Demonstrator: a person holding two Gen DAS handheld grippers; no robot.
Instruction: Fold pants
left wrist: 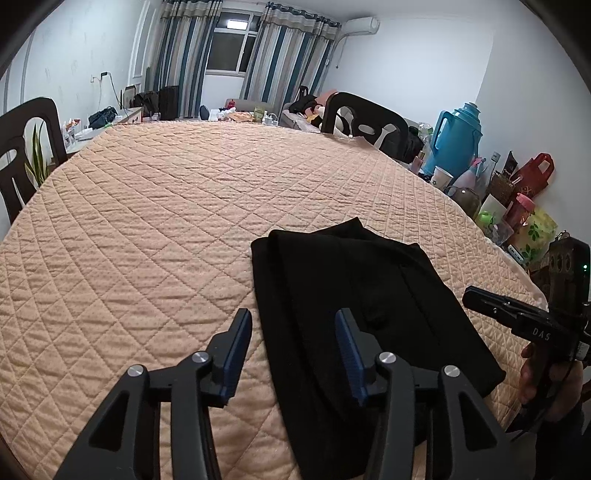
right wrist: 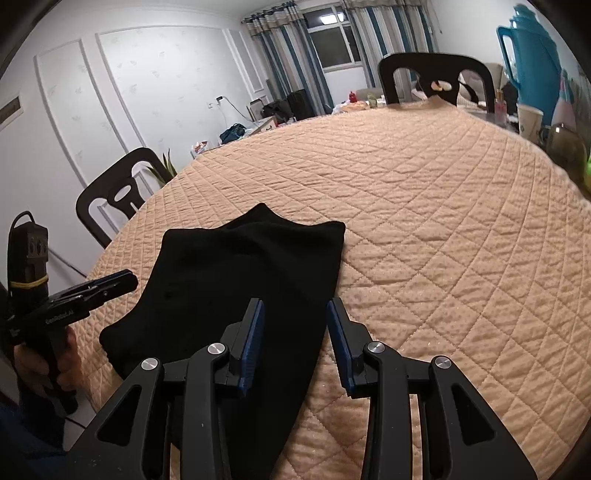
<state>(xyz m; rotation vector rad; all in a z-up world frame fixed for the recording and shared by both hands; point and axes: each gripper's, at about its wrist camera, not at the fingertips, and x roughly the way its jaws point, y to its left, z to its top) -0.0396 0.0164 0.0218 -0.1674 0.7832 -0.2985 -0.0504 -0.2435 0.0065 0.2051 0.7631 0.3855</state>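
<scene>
The black pants' (left wrist: 369,295) near end is running out of frame (lower edge) beneath the left gripper's fingers (left wrist: 236,354).

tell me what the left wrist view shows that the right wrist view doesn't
Only the left wrist view: the red bag and pink-lidded bottle in the clutter along the table's right edge, and the wall air conditioner.

Only the right wrist view: the panelled wall behind the left-hand chair.

Both: the black pants folded on the quilted cover, the blue thermos, and both grippers, left gripper and right gripper, each open with nothing between its pads.
</scene>
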